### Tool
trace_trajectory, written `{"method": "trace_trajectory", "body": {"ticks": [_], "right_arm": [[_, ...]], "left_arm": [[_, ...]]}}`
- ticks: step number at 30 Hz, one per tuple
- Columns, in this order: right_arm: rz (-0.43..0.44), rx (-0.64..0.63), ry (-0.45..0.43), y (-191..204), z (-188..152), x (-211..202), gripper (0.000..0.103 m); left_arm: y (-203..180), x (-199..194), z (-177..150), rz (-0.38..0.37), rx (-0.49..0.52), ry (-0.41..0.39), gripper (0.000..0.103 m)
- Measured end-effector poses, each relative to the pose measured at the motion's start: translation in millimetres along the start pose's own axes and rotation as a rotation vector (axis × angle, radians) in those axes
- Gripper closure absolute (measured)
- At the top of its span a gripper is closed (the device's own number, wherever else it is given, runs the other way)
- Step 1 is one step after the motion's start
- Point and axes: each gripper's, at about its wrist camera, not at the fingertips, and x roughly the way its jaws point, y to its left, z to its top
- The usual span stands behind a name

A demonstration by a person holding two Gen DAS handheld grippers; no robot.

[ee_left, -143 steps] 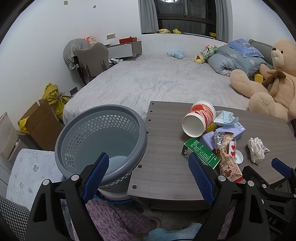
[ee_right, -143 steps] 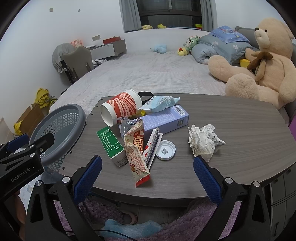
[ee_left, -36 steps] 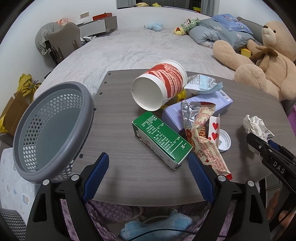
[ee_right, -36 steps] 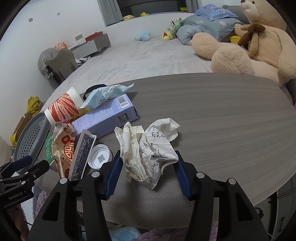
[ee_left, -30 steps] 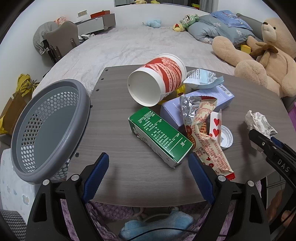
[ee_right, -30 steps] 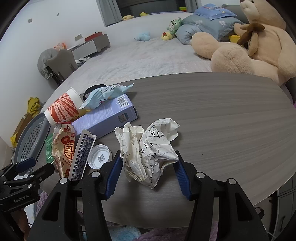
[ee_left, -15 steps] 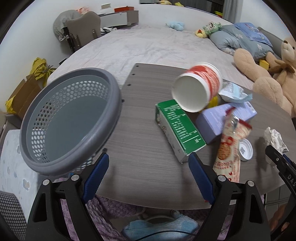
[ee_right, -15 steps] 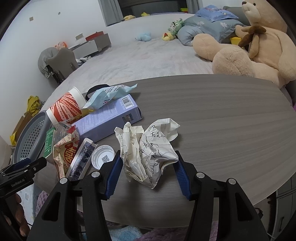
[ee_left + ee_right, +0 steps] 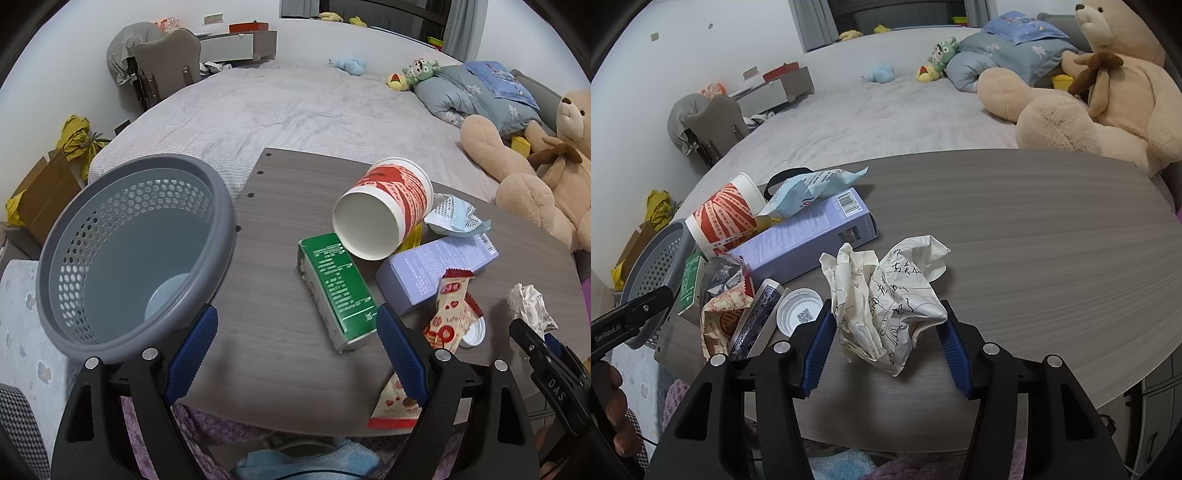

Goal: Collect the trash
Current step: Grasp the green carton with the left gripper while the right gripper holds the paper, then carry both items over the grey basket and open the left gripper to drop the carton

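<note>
Grey tabletop (image 9: 1034, 229): crumpled scribbled paper (image 9: 890, 302) pinched in right jaws, left jaws agape.

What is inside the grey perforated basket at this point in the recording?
The left wrist view looks into the grey basket: only its pale bare bottom shows, no trash. The near inner wall is hidden behind the rim, so anything tucked there cannot be ruled out.

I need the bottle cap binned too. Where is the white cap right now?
In the right wrist view, the white cap lies on the table, just left of the crumpled paper and in front of the purple box.
</note>
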Motion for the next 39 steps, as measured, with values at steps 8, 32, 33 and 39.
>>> {"method": "trace_trajectory", "body": {"ticks": [8, 32, 33, 39], "right_arm": [[0.001, 0.013, 0.004, -3, -1, 2, 0.049], [0.018, 0.011, -0.009, -1, 0, -2, 0.049], [0.017, 0.010, -0.007, 0, 0, -2, 0.049], [0.007, 0.002, -0.010, 4, 1, -3, 0.049]], "left_arm": [[-7, 26, 11, -0.043, -0.020, 0.049, 0.019], [3, 20, 7, -0.125, -0.009, 0.059, 0.069], [3, 19, 7, -0.122, -0.006, 0.059, 0.069], [8, 15, 8, -0.126, -0.002, 0.047, 0.072]]}}
